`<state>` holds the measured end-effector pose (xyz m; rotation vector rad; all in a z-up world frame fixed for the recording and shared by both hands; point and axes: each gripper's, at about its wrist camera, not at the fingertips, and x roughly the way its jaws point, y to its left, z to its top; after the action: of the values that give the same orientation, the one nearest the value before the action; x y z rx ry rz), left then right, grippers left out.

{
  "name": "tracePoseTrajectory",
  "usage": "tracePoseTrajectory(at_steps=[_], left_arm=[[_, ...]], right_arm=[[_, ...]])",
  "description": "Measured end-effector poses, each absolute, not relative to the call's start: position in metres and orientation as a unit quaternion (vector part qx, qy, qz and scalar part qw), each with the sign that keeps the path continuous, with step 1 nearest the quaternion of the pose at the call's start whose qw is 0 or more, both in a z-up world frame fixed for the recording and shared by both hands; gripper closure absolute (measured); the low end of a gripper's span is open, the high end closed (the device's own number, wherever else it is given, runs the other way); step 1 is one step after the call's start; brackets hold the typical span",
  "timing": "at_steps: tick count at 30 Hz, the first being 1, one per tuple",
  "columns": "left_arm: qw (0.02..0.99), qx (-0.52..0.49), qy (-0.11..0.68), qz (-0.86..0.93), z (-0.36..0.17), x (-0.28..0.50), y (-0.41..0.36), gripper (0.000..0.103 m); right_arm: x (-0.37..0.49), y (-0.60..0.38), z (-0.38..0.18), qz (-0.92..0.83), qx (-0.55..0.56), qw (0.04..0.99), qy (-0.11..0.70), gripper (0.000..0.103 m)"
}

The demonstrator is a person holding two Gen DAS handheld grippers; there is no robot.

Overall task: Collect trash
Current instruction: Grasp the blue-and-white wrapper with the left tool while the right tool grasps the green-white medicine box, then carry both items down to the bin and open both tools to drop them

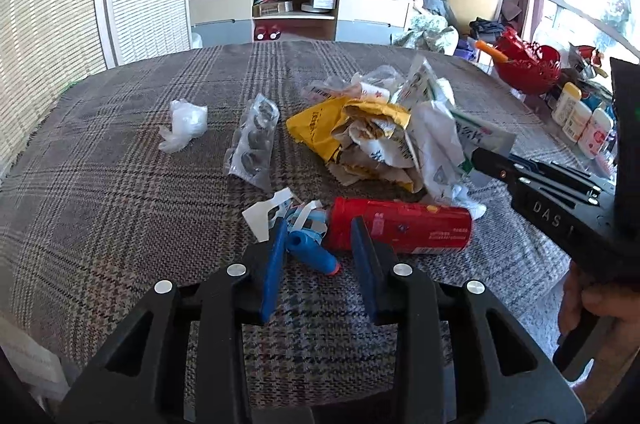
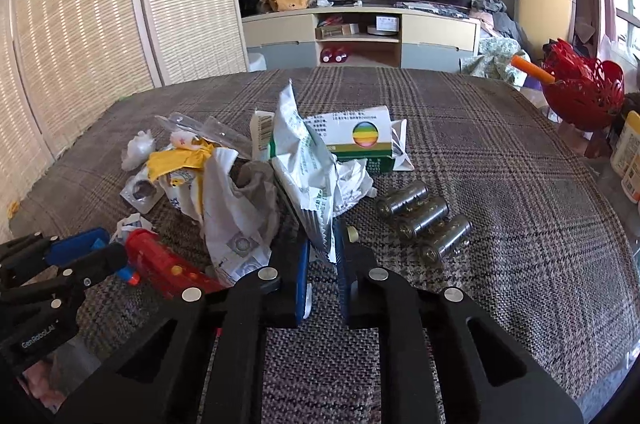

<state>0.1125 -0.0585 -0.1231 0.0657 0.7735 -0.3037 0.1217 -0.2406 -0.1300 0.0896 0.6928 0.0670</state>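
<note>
Trash is heaped on a plaid-covered table [image 1: 120,204]. My left gripper [image 1: 320,224] stands open around a small blue foam dart [image 1: 312,252] with an orange tip. The left pad touches the dart, while a gap shows at the right pad. A red can [image 1: 400,224] lies on its side just beyond the right finger. My right gripper [image 2: 323,242] is shut on the lower edge of a white-and-green wrapper [image 2: 304,152], which stands upright from the pile. That pile holds a yellow bag [image 1: 320,132] and crumpled paper [image 2: 232,200].
A clear packet of round pieces [image 1: 256,140] and a wad of clear plastic [image 1: 182,124] lie on the left. A green-white box [image 2: 352,136] and three grey cylinders [image 2: 424,220] lie on the right. A red basket [image 2: 580,92] and bottles [image 1: 580,120] crowd the right edge.
</note>
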Motion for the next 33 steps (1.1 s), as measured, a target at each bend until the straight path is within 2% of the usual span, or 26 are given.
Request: tracePoseTrajectory(at_steps=[3, 5, 9, 11, 23, 33], left_arm=[[0.913, 0.026, 0.379, -0.147, -0.124, 0.112, -0.056, 0.075], [0.914, 0.022, 0.378, -0.148, -0.122, 0.111, -0.054, 0.085], [0.917, 0.019, 0.368, -0.156, -0.115, 0.103, -0.053, 0.085], [0.916, 0.019, 0.367, -0.159, -0.114, 0.101, -0.053, 0.092], [0.922, 0.014, 0.343, -0.179, -0.098, 0.076, -0.051, 0.093], [0.938, 0.002, 0.29, -0.192, -0.061, 0.008, -0.042, 0.093]], right_arm=[[0.118, -0.24, -0.131, 0.035, 0.045, 0.94, 0.336, 0.093], [0.114, -0.242, -0.129, 0.036, 0.047, 0.942, 0.332, 0.093], [0.104, -0.242, -0.12, 0.034, 0.045, 0.946, 0.32, 0.093], [0.1, -0.241, -0.117, 0.031, 0.044, 0.948, 0.315, 0.094], [0.066, -0.226, -0.08, 0.022, 0.021, 0.958, 0.285, 0.095], [-0.019, -0.225, -0.055, 0.017, 0.018, 0.965, 0.262, 0.095]])
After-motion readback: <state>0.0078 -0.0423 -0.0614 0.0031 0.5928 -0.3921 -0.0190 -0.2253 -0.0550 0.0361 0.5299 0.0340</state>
